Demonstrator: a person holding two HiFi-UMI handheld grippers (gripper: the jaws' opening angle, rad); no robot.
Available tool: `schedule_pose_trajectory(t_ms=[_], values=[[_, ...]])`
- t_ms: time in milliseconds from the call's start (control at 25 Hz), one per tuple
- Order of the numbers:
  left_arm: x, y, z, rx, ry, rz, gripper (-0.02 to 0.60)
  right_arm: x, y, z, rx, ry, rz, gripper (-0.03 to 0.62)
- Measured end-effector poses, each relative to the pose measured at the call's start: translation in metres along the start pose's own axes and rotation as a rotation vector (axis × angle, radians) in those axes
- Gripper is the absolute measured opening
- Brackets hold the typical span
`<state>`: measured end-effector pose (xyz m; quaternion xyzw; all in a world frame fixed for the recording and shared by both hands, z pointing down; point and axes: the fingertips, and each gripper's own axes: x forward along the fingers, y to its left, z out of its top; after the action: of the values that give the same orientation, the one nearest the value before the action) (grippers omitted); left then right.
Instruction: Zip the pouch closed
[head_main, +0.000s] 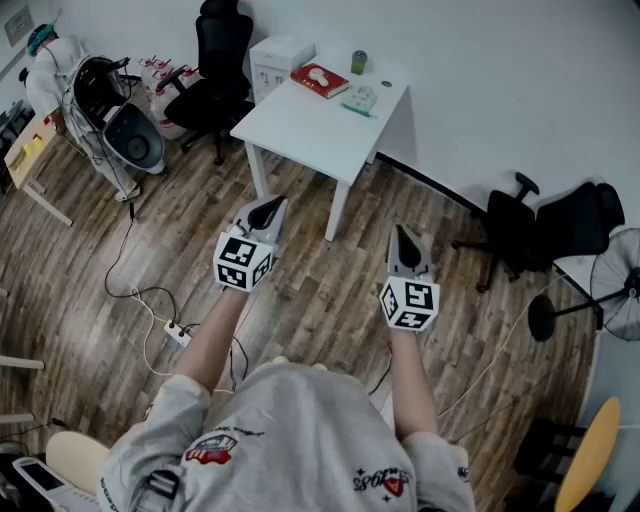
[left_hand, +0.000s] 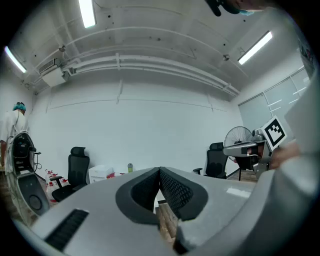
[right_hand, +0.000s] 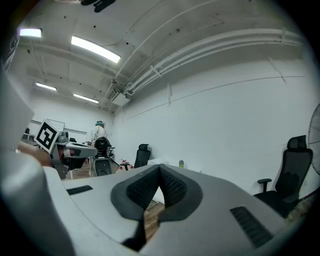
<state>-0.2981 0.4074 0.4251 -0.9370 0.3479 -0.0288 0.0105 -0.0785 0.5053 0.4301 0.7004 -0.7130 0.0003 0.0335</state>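
Presently, left gripper (head_main: 267, 207) fingers are fully closed and empty; right gripper (head_main: 402, 236) likewise. Both are held level on extended forearms. The apparent pouch (head_main: 360, 98) lies on the white counter (head_main: 300, 132), well ahead of the fingers.

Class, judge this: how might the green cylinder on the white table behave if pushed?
The green cylinder stands upright near the far edge of the table, so a high push would probably tip it. Being round, it might then roll off.
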Motion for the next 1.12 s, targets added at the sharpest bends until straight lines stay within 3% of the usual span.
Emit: schedule_pose_trajectory(t_ms=[600, 920, 1040, 1120], values=[[-0.017, 0.009, -0.006, -0.009, -0.005, 0.013, 0.011, 0.001, 0.015, 0.0, 0.028, -0.022, 0.025, -0.008], [-0.024, 0.012, -0.017, -0.026, 0.0, 0.011, 0.146, -0.001, 0.026, -0.005, 0.022, -0.024, 0.039, 0.038], [-0.034, 0.011, -0.018, -0.031, -0.011, 0.009, 0.232, -0.009, 0.035, -0.004, 0.044, -0.054, 0.064, 0.11], [-0.037, 0.01, -0.015, -0.037, -0.02, 0.011, 0.292, -0.012, 0.035, 0.001, 0.046, -0.092, 0.058, 0.199]])
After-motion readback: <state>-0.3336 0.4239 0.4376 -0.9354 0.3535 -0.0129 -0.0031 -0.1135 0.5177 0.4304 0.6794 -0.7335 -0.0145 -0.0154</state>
